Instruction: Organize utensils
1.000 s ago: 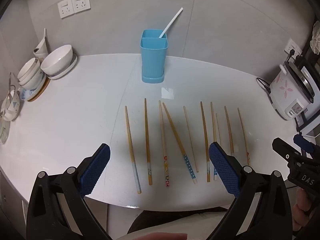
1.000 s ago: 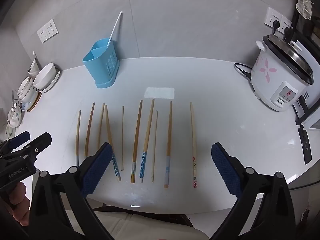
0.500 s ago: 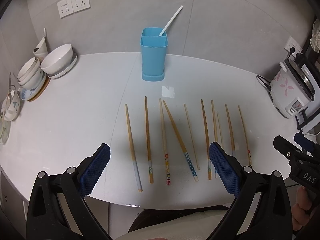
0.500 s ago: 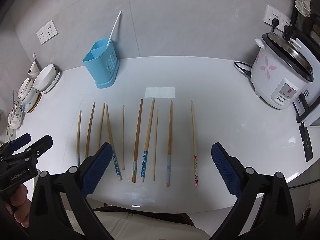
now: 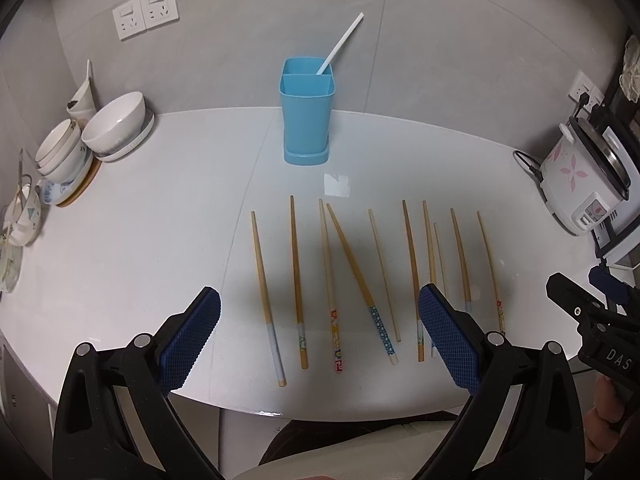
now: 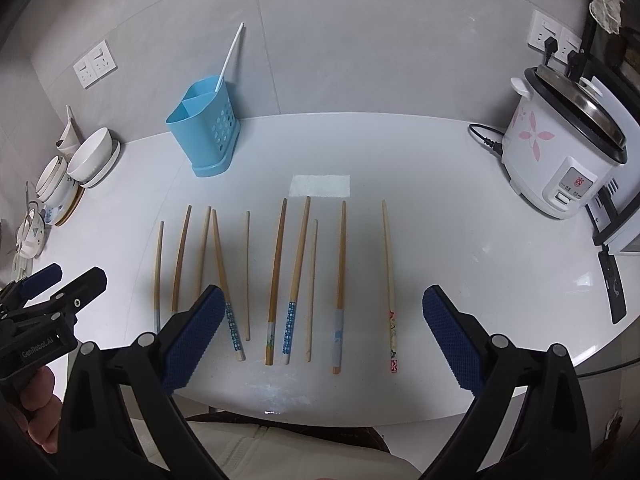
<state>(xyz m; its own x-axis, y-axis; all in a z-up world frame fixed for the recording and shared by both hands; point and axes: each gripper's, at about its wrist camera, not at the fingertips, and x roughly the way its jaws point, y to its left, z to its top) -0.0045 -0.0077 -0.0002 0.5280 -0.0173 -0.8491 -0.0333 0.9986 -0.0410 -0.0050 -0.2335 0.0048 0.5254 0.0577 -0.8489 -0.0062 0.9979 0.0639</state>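
White countertop [image 5: 140, 248] carried everything seen. Nearest, the left gripper [image 5: 319, 330] and right gripper [image 6: 323, 330] were held with jaws spread wide, nothing between them, above the counter's near edge. Ten chopsticks [image 5: 352, 264] were laid side by side just beyond. Farther back stood a blue utensil holder [image 5: 306, 116], one white stick [image 5: 340, 45] leaning inside; bowls [image 5: 116, 122] sat far left, a rice cooker [image 6: 560, 152] far right.

Even overhead light, table [image 5: 120, 240] glare patch, fisheye-warped edges
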